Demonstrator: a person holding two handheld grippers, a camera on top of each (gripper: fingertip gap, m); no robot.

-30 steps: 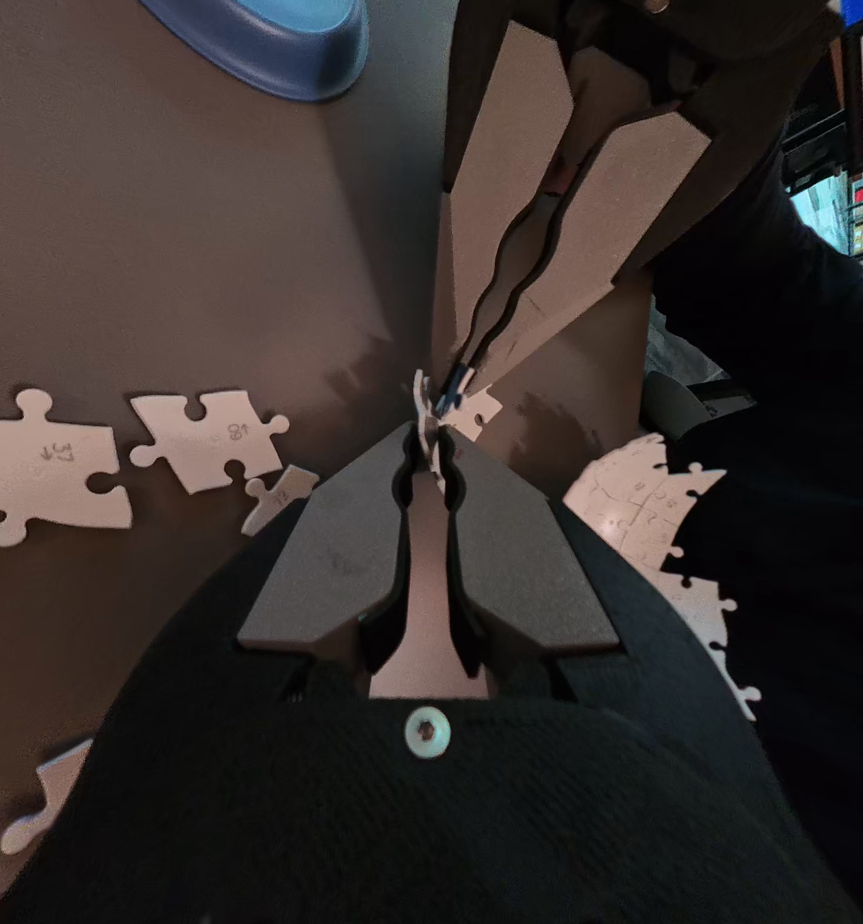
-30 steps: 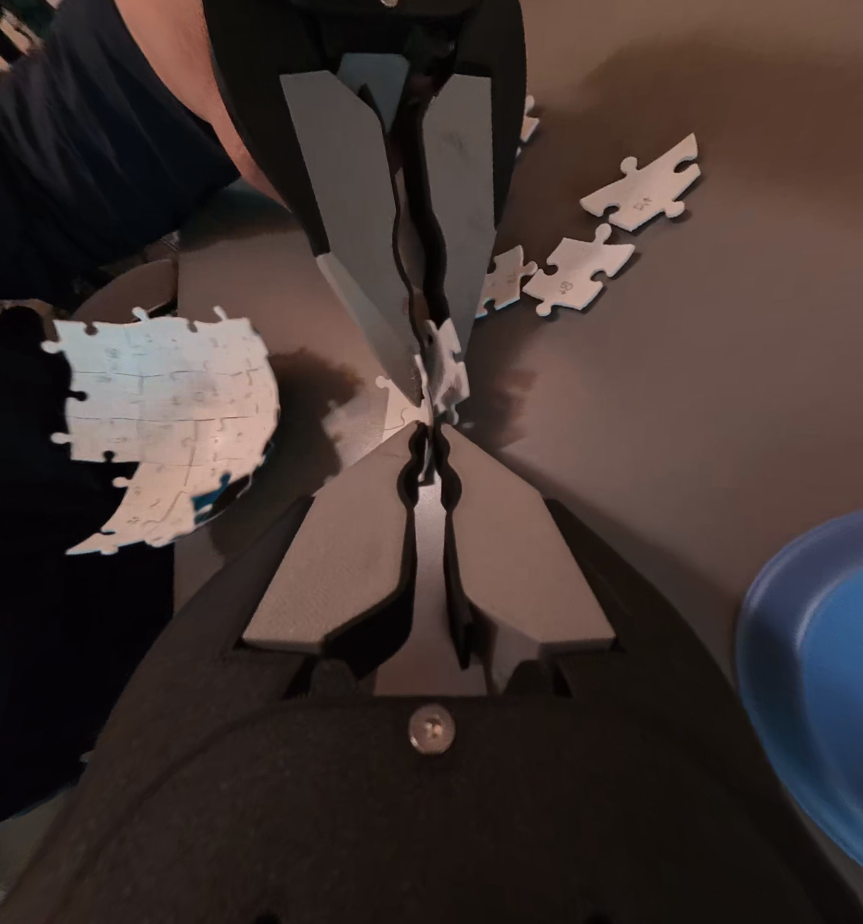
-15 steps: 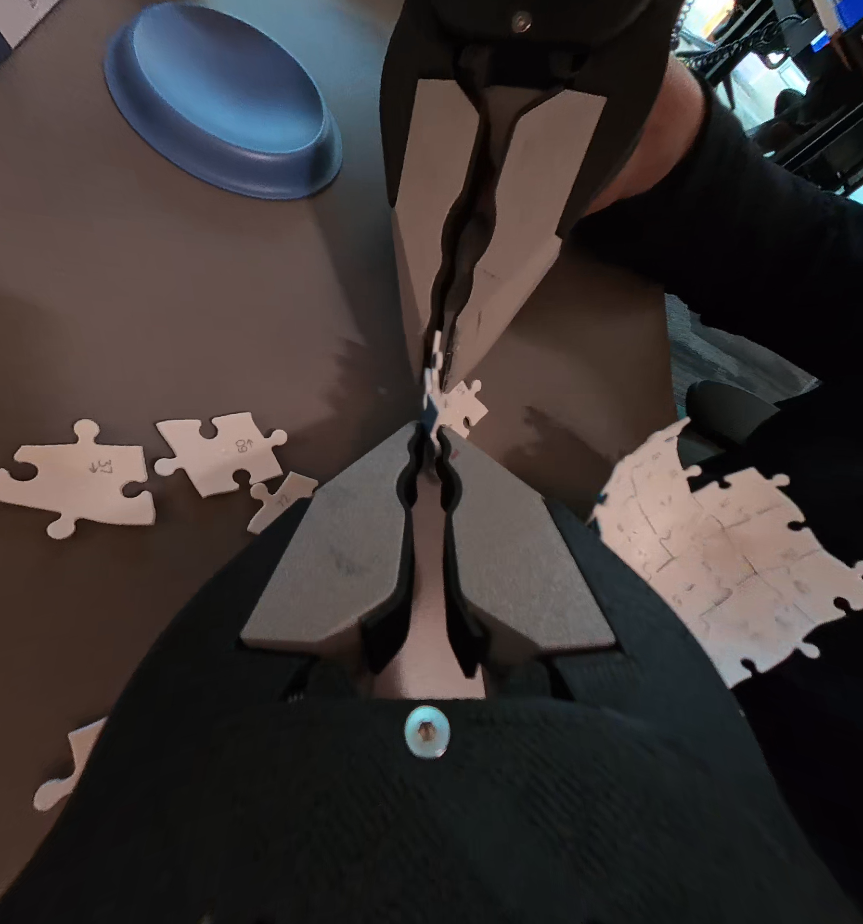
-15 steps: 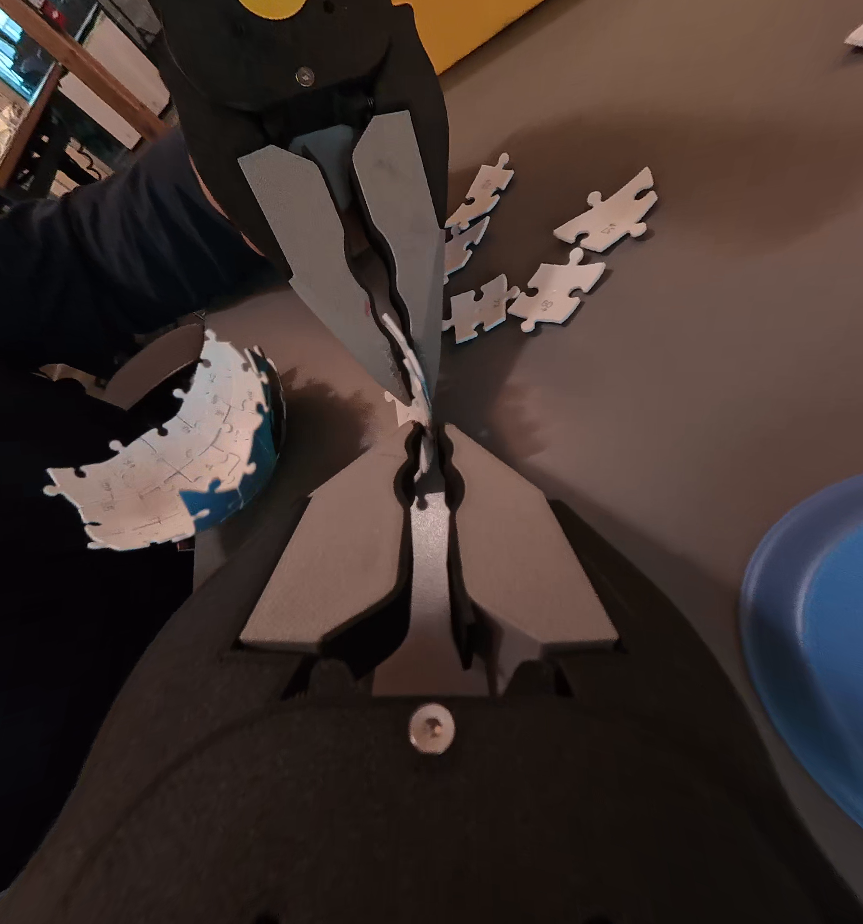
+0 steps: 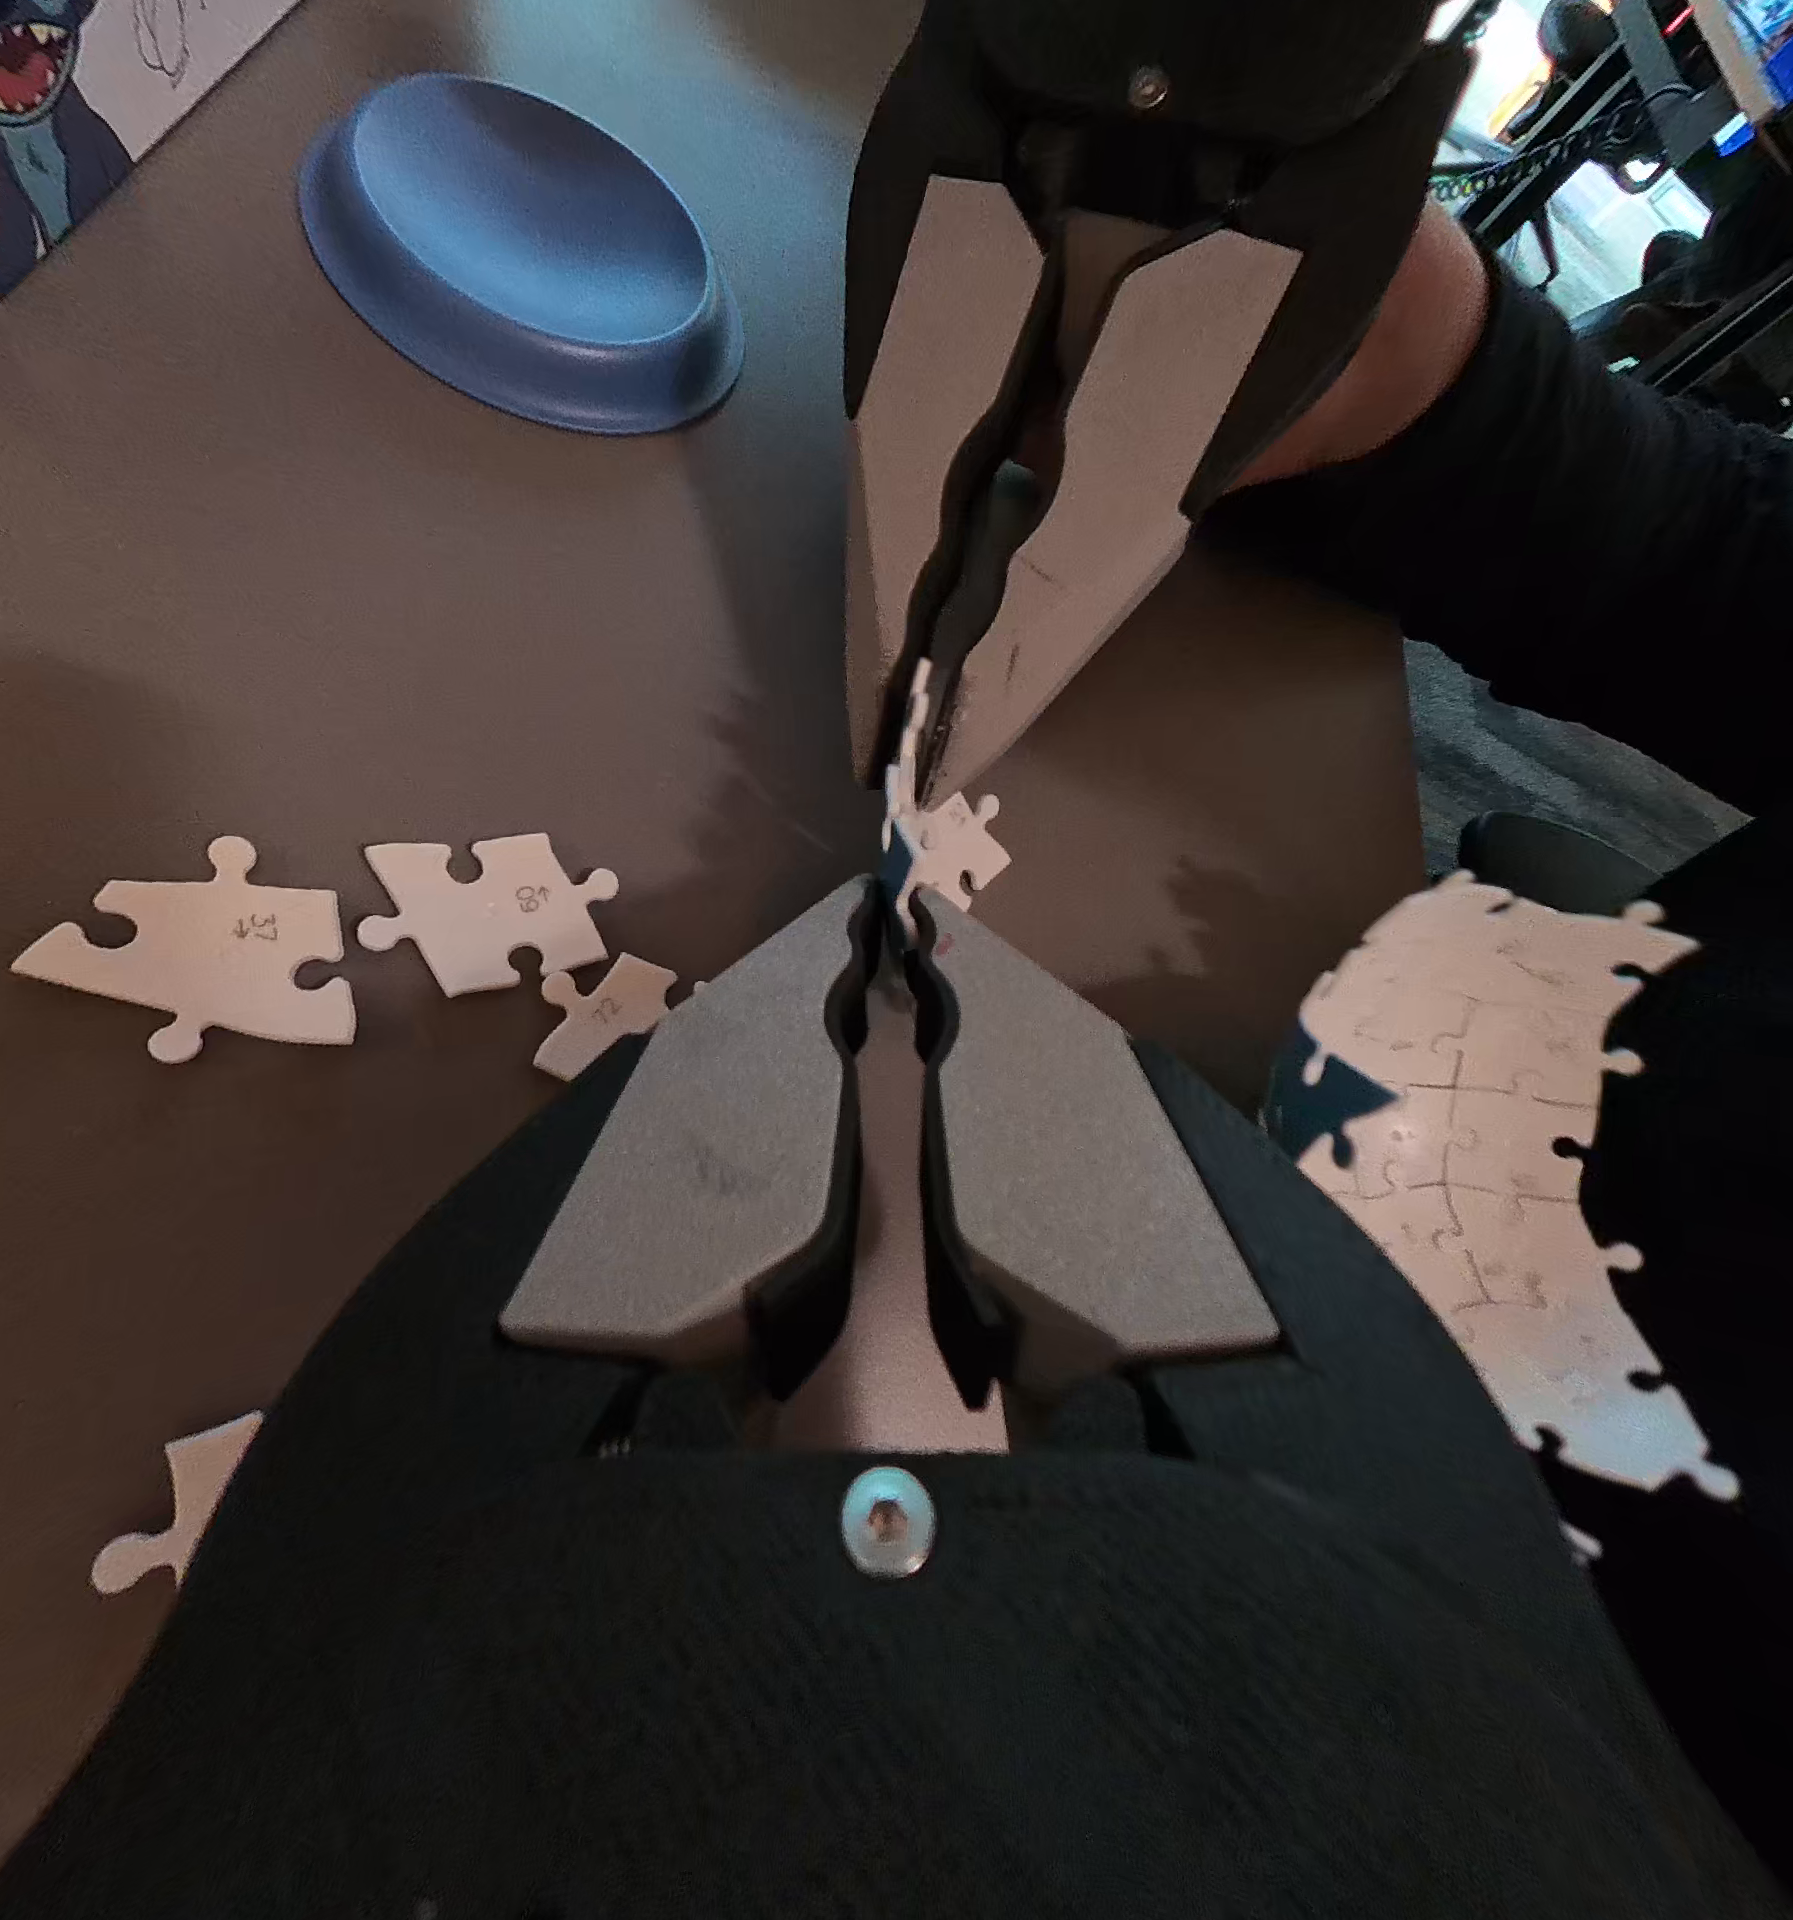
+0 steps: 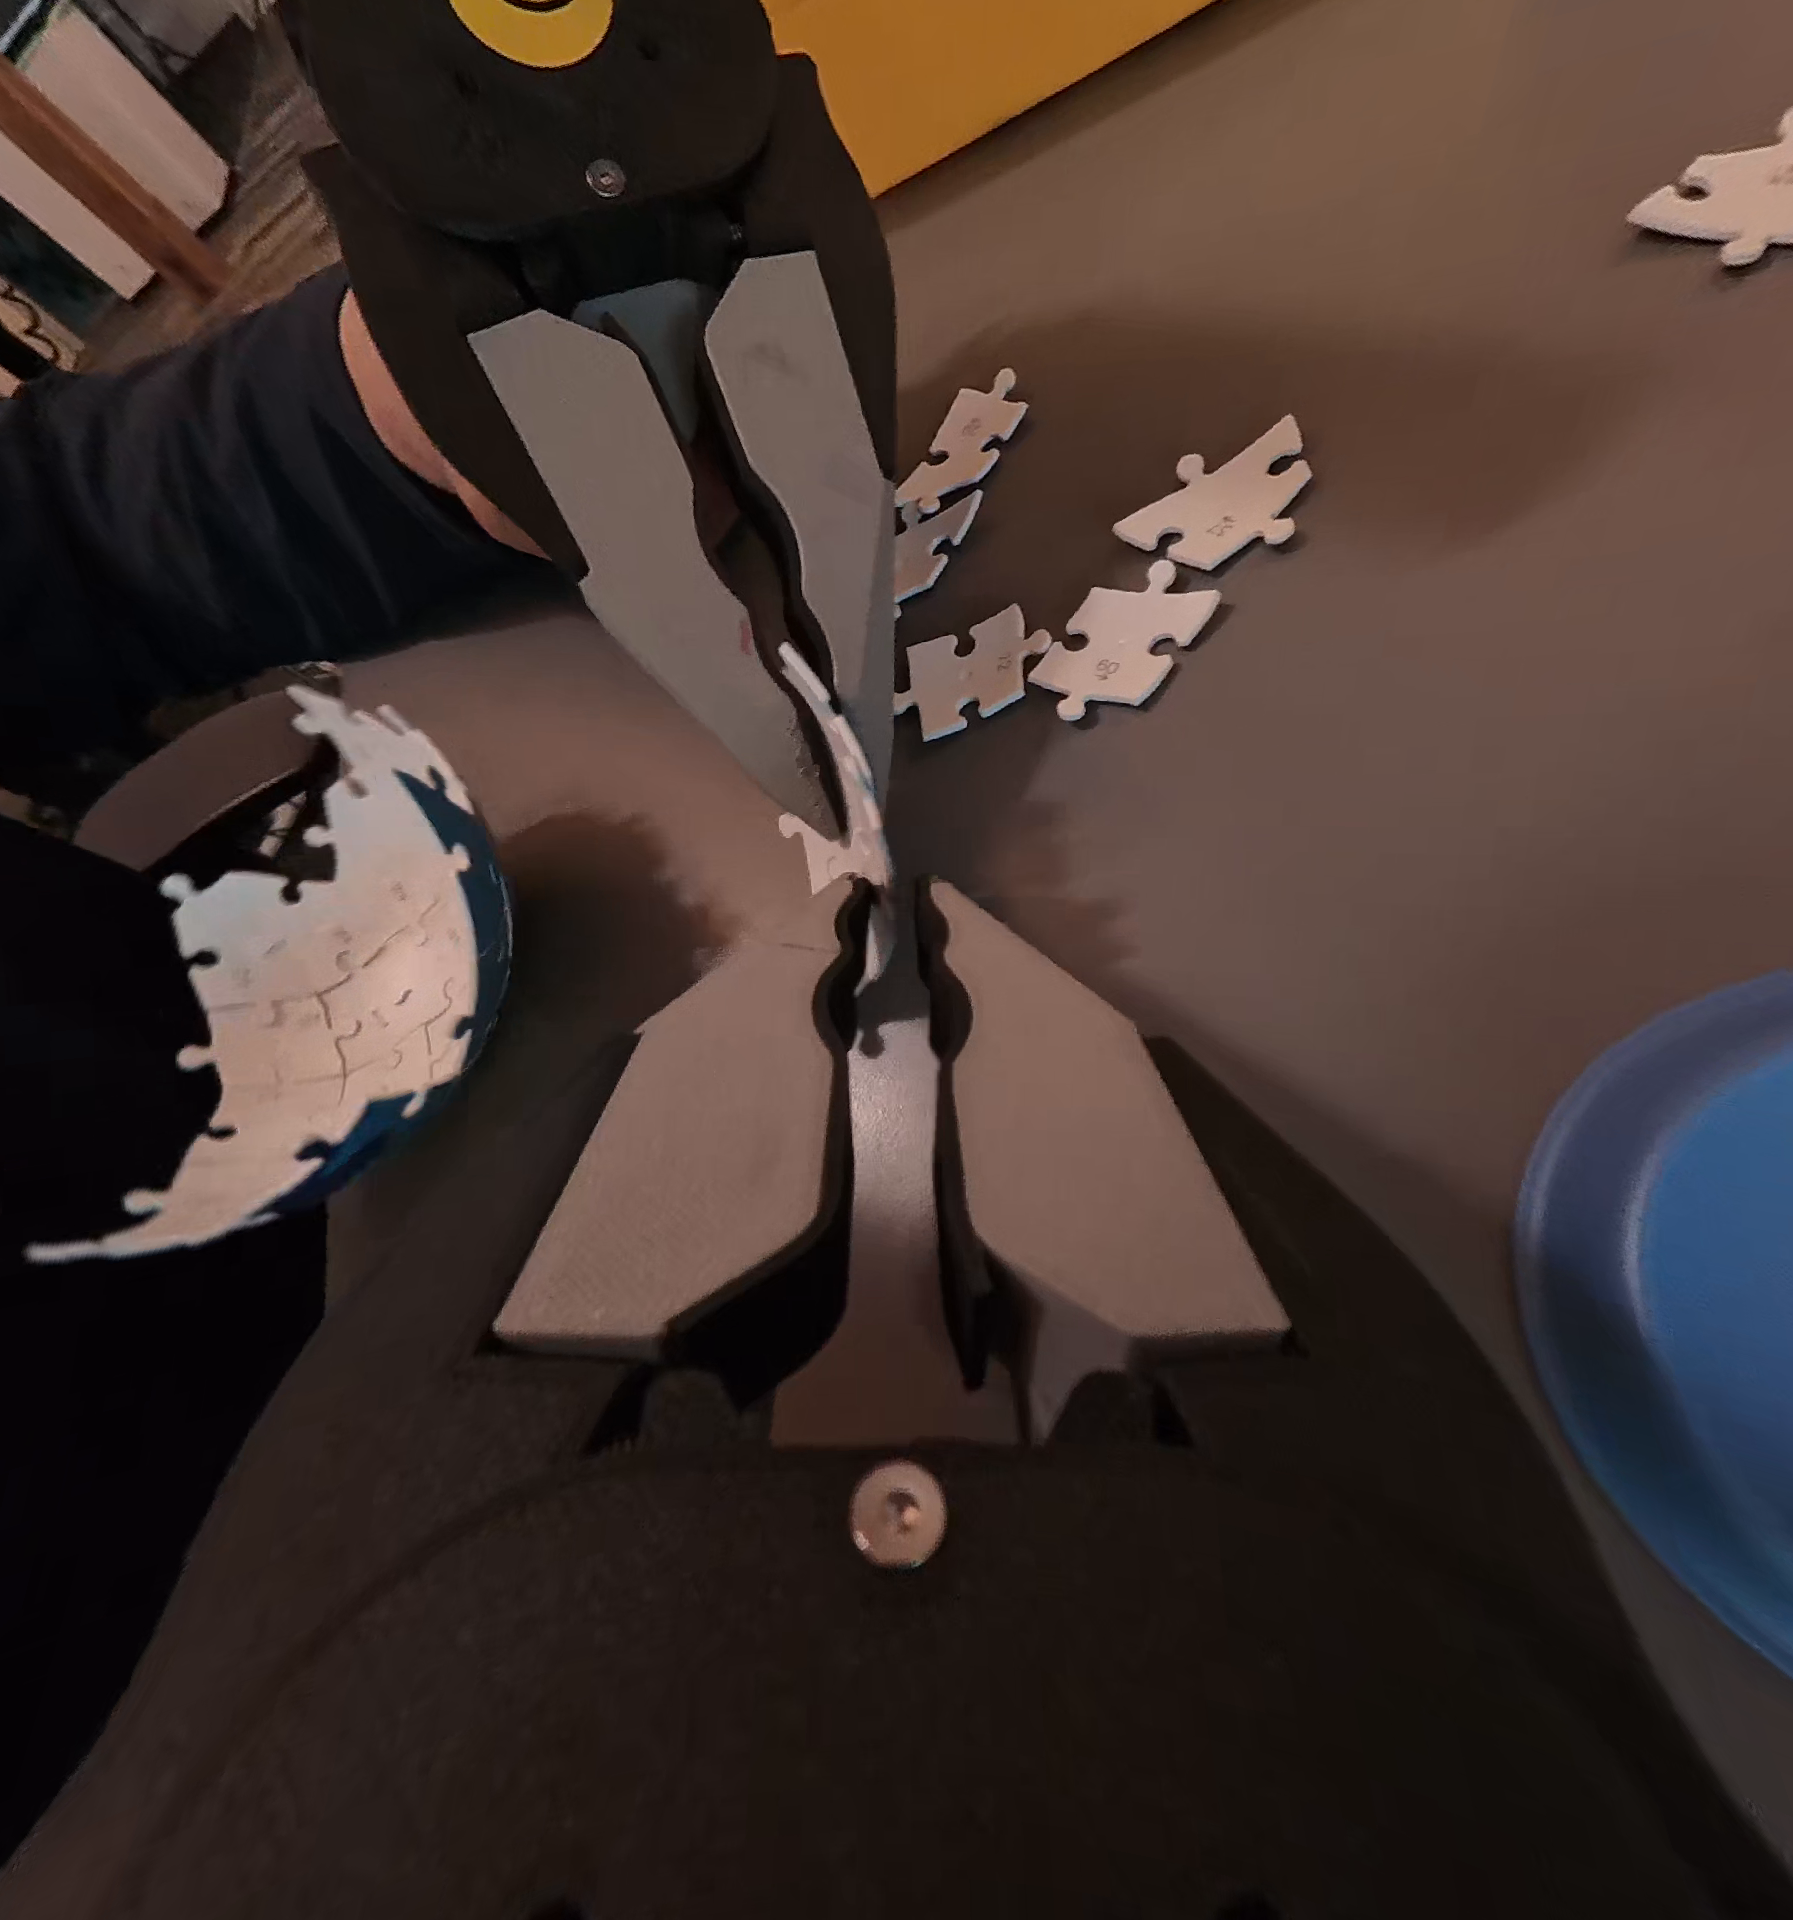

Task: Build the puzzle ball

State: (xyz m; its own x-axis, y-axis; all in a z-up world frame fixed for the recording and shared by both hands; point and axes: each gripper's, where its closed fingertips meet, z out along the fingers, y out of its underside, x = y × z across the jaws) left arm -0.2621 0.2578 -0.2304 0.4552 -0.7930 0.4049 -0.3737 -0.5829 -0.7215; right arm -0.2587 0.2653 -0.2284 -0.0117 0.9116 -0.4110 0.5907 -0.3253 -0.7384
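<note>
Two Grippers, One Joint

Three loose pieces [image 5: 196,951] on worktop [image 5: 248,623], left. Centre: left gripper [image 5: 897,904] and right gripper [image 5: 913,769], fingers clamped narrow on mating puzzle pieces [image 5: 949,847], likely for interlocking. Right: partial puzzle ball [image 5: 1474,1122], awaiting additions.

Open tabletop [image 5: 196,623] lies between the blue dish [image 5: 518,249] and the loose pieces [image 5: 487,914]. On the opposite flank the curved puzzle shell [image 5: 1474,1143] blocks passage, and the two grippers meet tip to tip at centre

Dim warm light; fisheye-warped edges
</note>
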